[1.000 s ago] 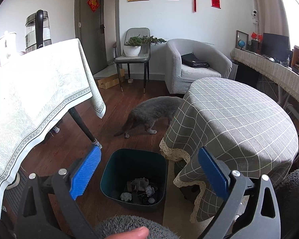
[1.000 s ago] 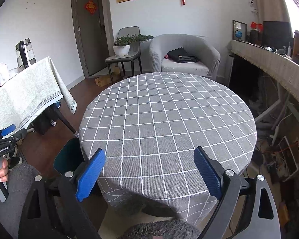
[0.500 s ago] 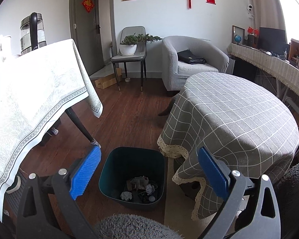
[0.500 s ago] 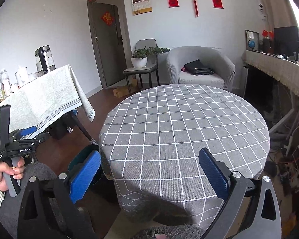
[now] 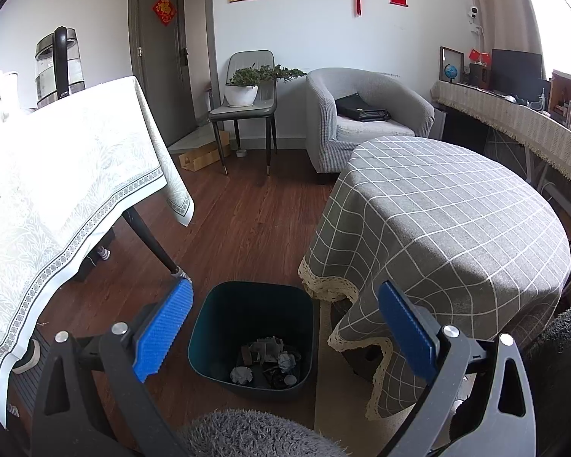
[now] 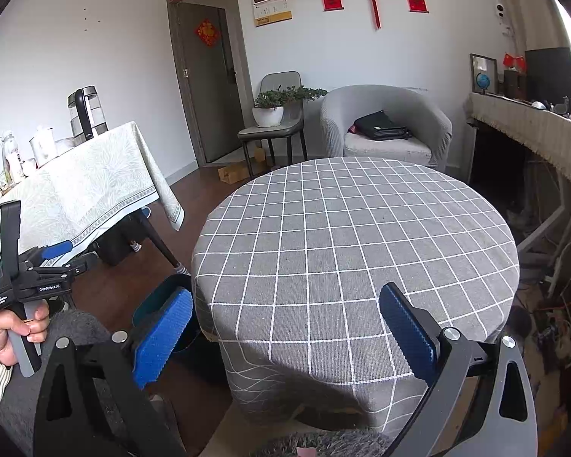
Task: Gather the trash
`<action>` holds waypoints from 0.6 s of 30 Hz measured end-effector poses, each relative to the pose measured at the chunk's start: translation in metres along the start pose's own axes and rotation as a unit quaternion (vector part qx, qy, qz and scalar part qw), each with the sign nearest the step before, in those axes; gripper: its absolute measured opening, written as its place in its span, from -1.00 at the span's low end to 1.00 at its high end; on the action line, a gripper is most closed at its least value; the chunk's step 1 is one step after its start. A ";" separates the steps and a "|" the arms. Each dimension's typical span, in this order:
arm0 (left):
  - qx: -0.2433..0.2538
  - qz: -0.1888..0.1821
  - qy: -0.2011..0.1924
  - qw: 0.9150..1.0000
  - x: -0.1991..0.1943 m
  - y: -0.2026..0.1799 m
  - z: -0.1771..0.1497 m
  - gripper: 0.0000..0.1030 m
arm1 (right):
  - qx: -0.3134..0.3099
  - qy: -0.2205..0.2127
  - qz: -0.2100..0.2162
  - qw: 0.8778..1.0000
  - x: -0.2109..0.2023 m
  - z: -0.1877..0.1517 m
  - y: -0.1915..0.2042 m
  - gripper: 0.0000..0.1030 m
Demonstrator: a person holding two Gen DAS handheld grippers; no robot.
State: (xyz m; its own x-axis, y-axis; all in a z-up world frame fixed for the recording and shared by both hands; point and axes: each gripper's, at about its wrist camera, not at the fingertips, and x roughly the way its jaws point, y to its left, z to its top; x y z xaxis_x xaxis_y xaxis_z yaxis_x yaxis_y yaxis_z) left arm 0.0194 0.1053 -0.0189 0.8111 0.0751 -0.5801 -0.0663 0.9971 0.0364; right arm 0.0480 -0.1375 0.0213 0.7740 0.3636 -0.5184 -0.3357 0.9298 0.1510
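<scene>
Left wrist view is looking down over the room, and you are holding both tools almost motionless above the floor while a grey cat that was crossing the wood floor behind the bin a second ago is no longer showing. The round desk [image 5: 449, 224] under its grey checked cloth is filling the right side, and its top is lying bare in the right wrist view, which suggests nothing there is waiting to be picked up. The teal bin [image 5: 253, 306] is standing upright on the floor just beside the desk's hanging cloth, its square mouth facing straight up and tapering towards the base, so its long axis is running vertically. The trash [image 5: 264, 360] is sitting at the bottom of that bin, a loose heap of crumpled paper balls and dark scraps with no clear direction of its own. Your left hand-held gripper [image 5: 281, 327] is hanging released over the bin with nothing between its blue pads. Your right hand-held gripper [image 6: 285, 327] has just been spreading its jaws to full width and is standing released too, empty, over the near edge of the desk
</scene>
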 end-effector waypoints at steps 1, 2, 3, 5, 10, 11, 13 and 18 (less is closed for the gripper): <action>0.000 0.000 0.000 1.000 0.000 0.000 0.000 0.93 | 0.000 0.000 0.000 1.000 0.000 0.000 0.000 0.93; 0.000 0.000 0.000 1.000 0.000 0.000 0.000 0.93 | 0.000 0.000 0.000 1.000 0.000 0.000 0.001 0.93; 0.000 0.000 0.000 1.000 0.000 0.000 0.000 0.93 | 0.000 0.000 0.000 1.000 0.000 0.000 0.001 0.93; 0.001 0.000 0.000 1.000 0.000 0.000 0.000 0.93 | -0.001 0.001 0.000 1.000 0.000 0.000 0.001 0.93; 0.003 0.000 0.000 1.000 0.000 -0.002 0.000 0.93 | -0.004 0.001 -0.002 1.000 0.000 -0.001 0.002 0.93; 0.004 -0.001 0.000 1.000 0.000 -0.002 0.000 0.93 | -0.005 0.001 -0.003 1.000 0.000 -0.001 0.001 0.93; 0.005 -0.001 0.000 1.000 0.000 -0.003 -0.001 0.93 | -0.005 0.001 -0.003 1.000 -0.001 -0.001 0.001 0.93; 0.008 -0.001 0.000 1.000 0.000 -0.005 -0.001 0.93 | -0.001 0.002 -0.002 1.000 0.000 0.000 0.000 0.93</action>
State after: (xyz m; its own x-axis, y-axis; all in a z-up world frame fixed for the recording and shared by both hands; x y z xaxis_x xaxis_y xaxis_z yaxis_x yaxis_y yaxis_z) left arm 0.0189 0.1003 -0.0197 0.8116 0.0733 -0.5796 -0.0560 0.9973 0.0479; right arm 0.0477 -0.1377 0.0211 0.7735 0.3596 -0.5219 -0.3339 0.9311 0.1467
